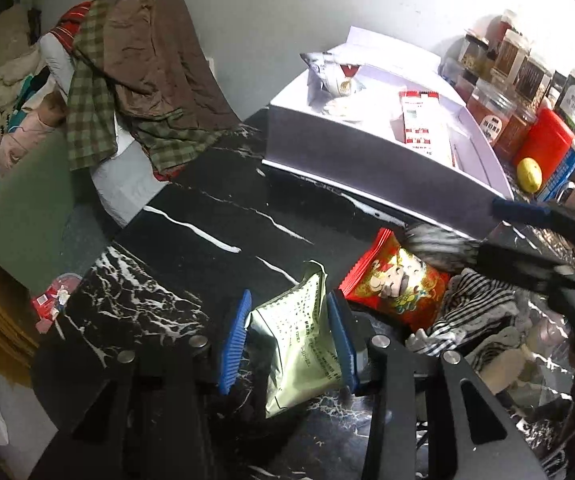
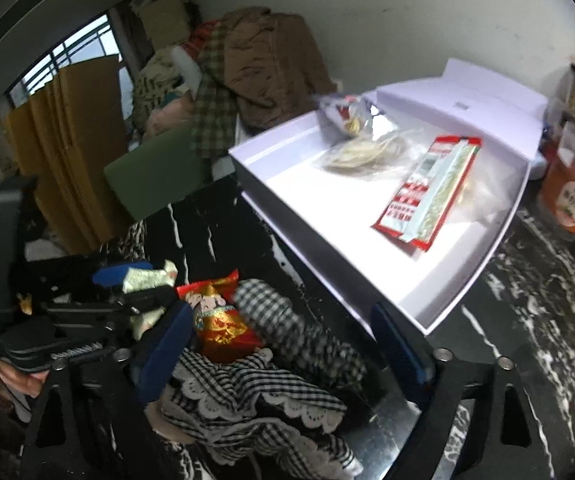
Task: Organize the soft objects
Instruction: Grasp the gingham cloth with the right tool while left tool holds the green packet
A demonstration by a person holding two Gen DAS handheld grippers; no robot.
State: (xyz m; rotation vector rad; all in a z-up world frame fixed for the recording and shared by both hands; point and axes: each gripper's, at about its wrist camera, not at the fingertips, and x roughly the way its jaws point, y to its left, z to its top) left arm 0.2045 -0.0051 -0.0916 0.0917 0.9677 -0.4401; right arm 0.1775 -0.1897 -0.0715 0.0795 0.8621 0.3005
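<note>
Two tongs: left (image 1: 289,340) grasping the green packet (image 1: 303,344), right (image 2: 283,356) spread wide.

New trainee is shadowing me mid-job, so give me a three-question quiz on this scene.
1. True or false: the left tool grips the pale green foil snack packet.
2. Which lies inside the white cardboard box? A) long red-and-white noodle packet B) red cartoon-printed snack bag
3. Fill in: the open right tool hovers over the black-and-white ____ cloth.

Key: 1 true; 2 A; 3 checked.
</note>
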